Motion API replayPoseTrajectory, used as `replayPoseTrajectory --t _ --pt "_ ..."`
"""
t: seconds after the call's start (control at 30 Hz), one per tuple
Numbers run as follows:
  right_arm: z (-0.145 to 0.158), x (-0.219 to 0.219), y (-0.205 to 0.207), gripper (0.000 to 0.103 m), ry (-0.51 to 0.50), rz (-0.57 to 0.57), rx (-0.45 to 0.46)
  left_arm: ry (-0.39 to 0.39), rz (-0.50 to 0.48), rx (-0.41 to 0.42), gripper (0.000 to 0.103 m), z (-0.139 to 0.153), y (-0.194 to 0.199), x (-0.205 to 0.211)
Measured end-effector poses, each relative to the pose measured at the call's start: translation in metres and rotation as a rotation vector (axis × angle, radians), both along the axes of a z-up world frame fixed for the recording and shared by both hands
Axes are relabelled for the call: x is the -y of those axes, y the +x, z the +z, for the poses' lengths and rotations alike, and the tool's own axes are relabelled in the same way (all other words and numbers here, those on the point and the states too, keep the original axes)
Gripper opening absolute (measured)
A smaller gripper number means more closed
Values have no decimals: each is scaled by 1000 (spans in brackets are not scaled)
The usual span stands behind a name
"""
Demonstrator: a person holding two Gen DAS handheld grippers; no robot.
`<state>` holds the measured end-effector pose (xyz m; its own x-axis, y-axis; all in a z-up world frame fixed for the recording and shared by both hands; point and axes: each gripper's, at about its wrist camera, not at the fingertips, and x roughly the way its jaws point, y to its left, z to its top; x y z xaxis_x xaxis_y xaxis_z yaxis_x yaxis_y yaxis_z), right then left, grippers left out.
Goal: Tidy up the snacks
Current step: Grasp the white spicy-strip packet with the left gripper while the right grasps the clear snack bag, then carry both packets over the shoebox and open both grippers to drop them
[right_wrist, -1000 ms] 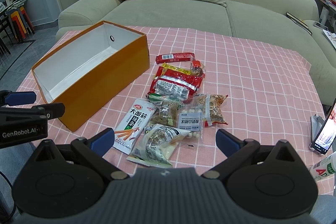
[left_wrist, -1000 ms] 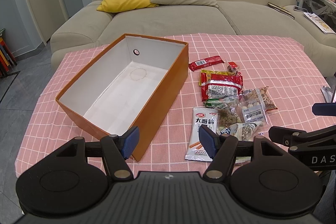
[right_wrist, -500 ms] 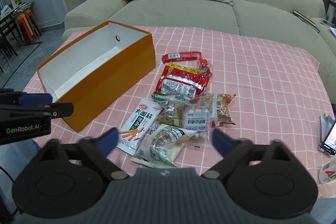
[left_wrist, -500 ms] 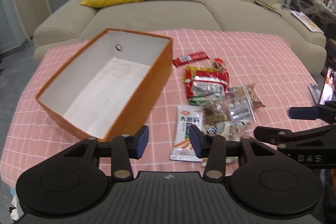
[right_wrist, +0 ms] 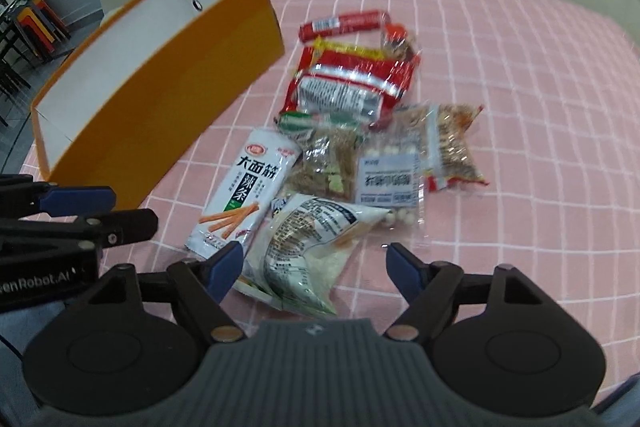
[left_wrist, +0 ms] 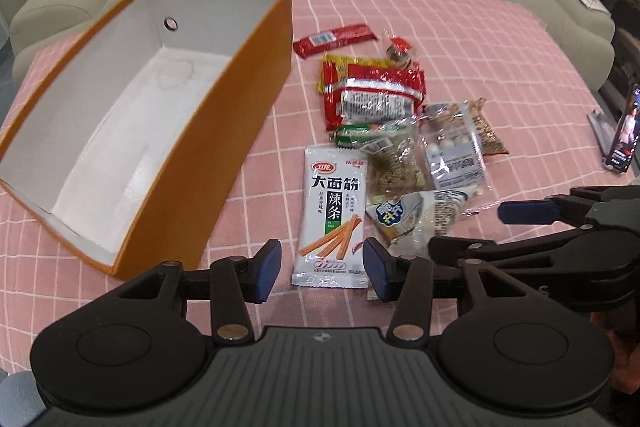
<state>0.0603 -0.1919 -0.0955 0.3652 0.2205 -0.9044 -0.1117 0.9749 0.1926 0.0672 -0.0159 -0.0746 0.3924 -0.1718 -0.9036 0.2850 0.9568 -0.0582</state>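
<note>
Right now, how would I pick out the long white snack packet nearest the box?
Start at the orange box on the pink checked cloth. Just right of its near corner lies the white packet, at the pile's left edge. It alone shows bold black characters and orange sticks.

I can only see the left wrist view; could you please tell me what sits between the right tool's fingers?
Observer: A white and green snack pouch. The right tool has just been closing a little but stands open, its pads clear of the pouch.
Operator: Thank you. Which face of the pouch is up?
Observer: The one with a black panel of small print.
Operator: Is anything standing on the floor beyond the orange box?
Observer: Yes, stacked colourful stools, past the orange box.
</note>
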Motion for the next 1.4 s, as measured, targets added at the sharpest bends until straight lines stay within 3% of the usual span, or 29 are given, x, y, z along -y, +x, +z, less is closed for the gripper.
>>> replayPoseTrajectory --t 0.23,0.4,0.53,0.73,0.87,1.03,1.1,1.17,1.2,1.4 --pt "-23 -4 19 59 20 -3 -61 -8 -8 -54 57 -16 18 3" --pt "-33 3 23 52 76 0 -87 -10 17 -79 57 -31 30 6" --pt "-33 7 23 35 87 7 -96 -14 5 -98 63 -43 38 13" --pt "-39 12 28 35 90 28 -114 -6 -4 -129 66 -68 52 25" --pt "-41 15 31 35 99 38 -122 -16 4 -149 75 -81 59 27" --pt "-41 15 32 32 95 48 -122 36 -30 -134 76 -87 62 37" --pt "-42 15 32 31 86 52 -119 54 -43 -125 74 -87 63 40" --pt "-42 15 31 29 84 51 -117 69 -61 -112 60 -87 62 43" --pt "-41 14 30 28 83 50 -116 68 -65 -109 58 -86 62 43" --pt "-36 13 28 24 79 46 -100 41 -34 -94 55 -82 59 35"
